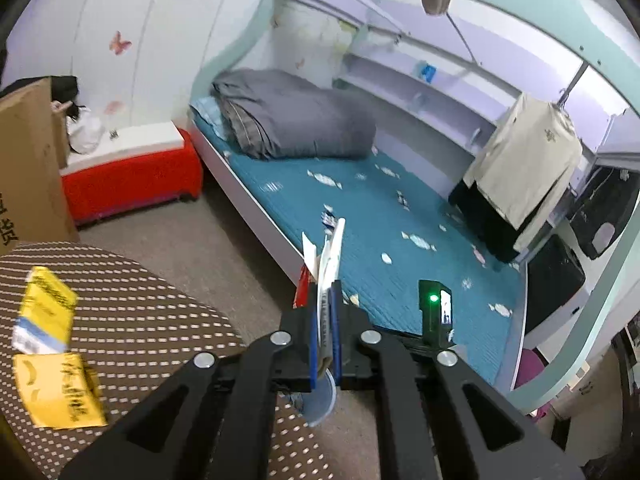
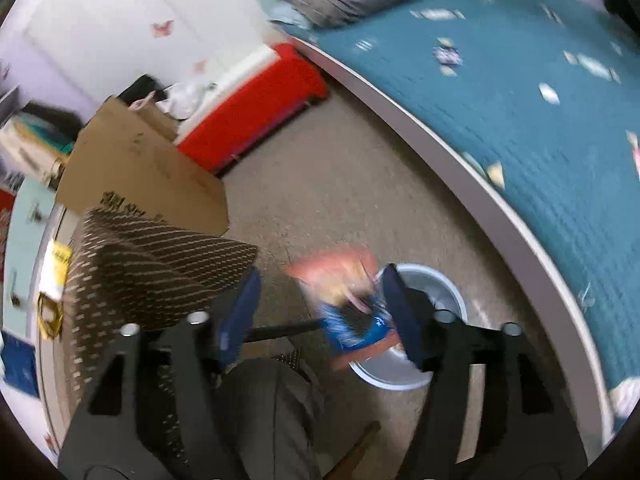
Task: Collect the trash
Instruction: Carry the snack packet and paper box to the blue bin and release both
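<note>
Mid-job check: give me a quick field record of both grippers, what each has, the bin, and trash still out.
left gripper: shut on flat wrapper, held upright
right gripper: open, fingers wide apart
orange and blue packet: blurred, between the right fingers, over the bin's rim; contact cannot be told
bin: round, pale blue, on the floor beside the bed
trash still out: two yellow packets on the dotted table
</note>
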Motion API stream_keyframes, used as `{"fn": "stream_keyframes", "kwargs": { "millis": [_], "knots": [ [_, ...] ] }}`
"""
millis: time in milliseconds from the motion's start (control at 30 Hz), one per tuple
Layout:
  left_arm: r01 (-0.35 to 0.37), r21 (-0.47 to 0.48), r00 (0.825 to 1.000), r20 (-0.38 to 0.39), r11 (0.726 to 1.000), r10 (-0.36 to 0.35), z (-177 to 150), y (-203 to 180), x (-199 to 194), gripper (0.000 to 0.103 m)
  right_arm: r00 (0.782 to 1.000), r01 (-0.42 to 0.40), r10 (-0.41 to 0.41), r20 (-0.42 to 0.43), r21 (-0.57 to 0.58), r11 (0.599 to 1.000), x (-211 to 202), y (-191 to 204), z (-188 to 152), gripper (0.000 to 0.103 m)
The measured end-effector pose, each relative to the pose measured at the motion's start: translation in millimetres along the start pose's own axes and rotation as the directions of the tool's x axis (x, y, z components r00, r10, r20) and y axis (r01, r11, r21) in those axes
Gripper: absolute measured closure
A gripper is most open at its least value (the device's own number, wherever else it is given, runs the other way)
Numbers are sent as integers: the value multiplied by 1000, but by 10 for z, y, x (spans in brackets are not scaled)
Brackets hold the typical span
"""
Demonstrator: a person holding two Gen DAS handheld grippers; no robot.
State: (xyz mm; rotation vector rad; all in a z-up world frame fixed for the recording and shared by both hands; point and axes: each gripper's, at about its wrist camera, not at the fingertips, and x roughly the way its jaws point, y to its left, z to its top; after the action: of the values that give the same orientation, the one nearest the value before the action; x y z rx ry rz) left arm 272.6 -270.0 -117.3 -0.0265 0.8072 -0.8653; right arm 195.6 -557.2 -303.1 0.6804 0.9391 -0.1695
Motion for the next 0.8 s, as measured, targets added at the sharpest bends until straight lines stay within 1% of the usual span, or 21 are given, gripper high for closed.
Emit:
{"fn": "stream_keyframes", "kwargs": {
  "millis": [67,133,200,367,500,533,567,600,633,667,700,767,800],
  "knots": [
    [8,13,999,-36,1000,-7,-30,-81,212,98,1000,-4,4,6,39,999,-28,-125,-28,28],
    [15,24,998,-67,1000,-14,-67,-142,388,98,999,-13,11,31,62,998,-136,-213,-53,22],
    [26,32,994,-103,999,-23,-107,-201,574,98,999,-17,13,52,73,997,-265,-268,-72,21],
    [52,58,979,-199,997,-39,-243,-332,1075,98,994,-34,25,102,89,995,-600,-323,-89,18],
    [78,84,963,-263,993,-53,-338,-431,1391,97,991,-38,27,129,87,995,-793,-319,-78,17],
    [84,99,956,-289,992,-52,-362,-457,1489,95,991,-39,27,133,87,995,-817,-323,-87,17],
    [95,103,946,-319,990,-57,-385,-464,1579,87,990,-41,29,139,86,995,-852,-316,-92,17],
    [96,102,937,-344,990,-56,-402,-461,1662,76,989,-43,31,142,86,995,-873,-307,-97,16],
    [83,98,932,-360,992,-42,-425,-436,1744,41,989,-44,32,144,86,995,-890,-306,-98,16],
    [76,86,932,-361,993,-40,-439,-410,1779,17,989,-46,33,146,84,995,-908,-286,-109,16],
    [66,68,934,-356,996,-37,-446,-362,1788,14,989,-47,34,146,83,995,-914,-270,-117,15],
    [38,39,933,-358,999,-21,-448,-274,1764,13,988,-52,40,147,80,995,-923,-234,-138,14],
    [27,32,934,-357,999,-14,-447,-243,1734,12,988,-52,40,151,77,996,-934,-192,-170,11]
  ]
}}
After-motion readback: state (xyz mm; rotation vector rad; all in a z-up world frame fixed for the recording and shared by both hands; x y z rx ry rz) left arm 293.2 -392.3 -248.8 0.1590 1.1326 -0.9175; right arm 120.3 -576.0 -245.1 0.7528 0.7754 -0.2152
